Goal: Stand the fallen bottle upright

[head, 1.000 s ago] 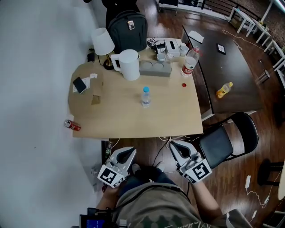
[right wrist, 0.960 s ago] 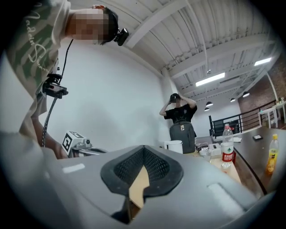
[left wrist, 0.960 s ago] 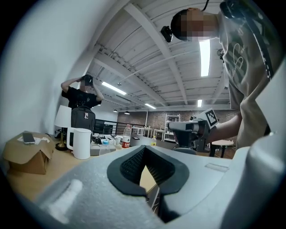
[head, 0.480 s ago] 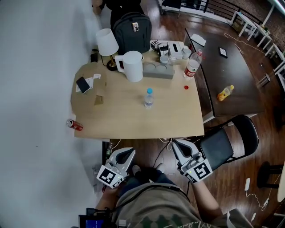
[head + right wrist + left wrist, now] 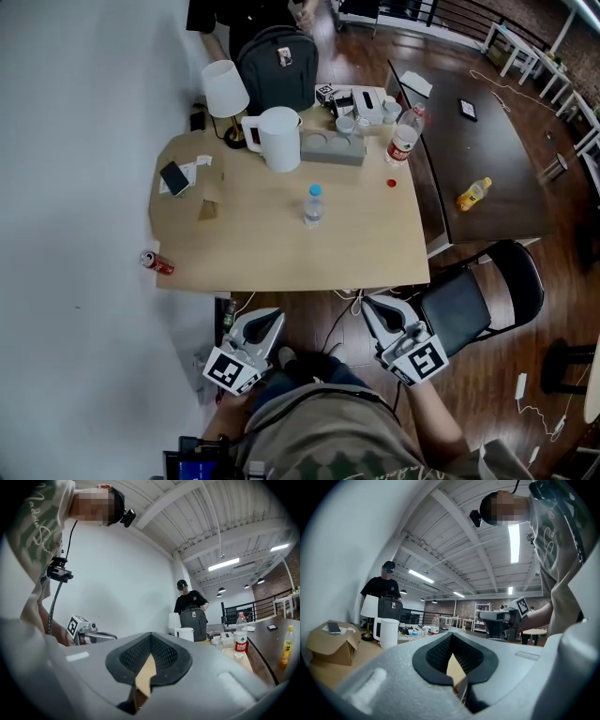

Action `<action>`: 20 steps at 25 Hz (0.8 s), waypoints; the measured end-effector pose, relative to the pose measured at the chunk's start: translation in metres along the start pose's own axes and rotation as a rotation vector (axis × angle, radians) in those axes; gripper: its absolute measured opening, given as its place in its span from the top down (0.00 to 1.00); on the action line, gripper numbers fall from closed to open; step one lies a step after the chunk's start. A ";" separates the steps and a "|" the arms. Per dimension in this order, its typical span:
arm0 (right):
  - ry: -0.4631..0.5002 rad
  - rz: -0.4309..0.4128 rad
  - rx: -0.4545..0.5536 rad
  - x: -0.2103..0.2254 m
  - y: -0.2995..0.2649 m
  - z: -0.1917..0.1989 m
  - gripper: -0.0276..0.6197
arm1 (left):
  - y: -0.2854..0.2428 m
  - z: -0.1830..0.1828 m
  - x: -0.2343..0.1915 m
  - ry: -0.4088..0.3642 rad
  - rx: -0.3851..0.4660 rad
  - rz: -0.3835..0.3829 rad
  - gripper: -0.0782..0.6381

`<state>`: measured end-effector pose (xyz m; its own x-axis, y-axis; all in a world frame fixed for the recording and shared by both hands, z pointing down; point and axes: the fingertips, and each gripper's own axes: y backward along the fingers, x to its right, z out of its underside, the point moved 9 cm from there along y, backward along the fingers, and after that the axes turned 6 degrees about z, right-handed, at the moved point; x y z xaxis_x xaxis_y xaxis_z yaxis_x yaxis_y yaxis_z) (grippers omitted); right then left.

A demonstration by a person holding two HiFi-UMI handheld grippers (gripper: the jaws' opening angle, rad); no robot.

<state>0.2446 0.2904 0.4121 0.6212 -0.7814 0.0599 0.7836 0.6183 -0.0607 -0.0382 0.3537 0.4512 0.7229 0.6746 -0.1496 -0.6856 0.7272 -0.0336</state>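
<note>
On the table (image 5: 262, 246), the bottle (image 5: 313, 204) stands upright — well beyond the fingers (image 5: 267, 324).

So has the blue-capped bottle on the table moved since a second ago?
No. The blue-capped bottle sits just as far from the white kettle; only the camera shifted.

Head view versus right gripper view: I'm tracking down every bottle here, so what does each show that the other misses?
Only the head view: the small blue-capped bottle standing mid-table, the phone, the red can by the table's left edge, and the black chair. Only the right gripper view: the ceiling lights and white ceiling beams. Both: the white kettle, the backpack, the red-labelled bottle and the yellow bottle.
</note>
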 end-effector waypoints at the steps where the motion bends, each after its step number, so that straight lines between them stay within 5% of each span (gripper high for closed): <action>1: 0.005 -0.005 -0.001 -0.002 0.000 0.000 0.95 | -0.001 -0.001 0.001 -0.001 0.003 0.003 0.89; 20: -0.017 0.006 0.017 -0.003 0.014 -0.003 0.95 | -0.020 0.001 0.012 0.051 0.043 0.055 0.89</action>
<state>0.2540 0.3014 0.4084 0.6262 -0.7759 0.0761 0.7795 0.6248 -0.0437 -0.0158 0.3476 0.4514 0.6784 0.7067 -0.2007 -0.7187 0.6951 0.0180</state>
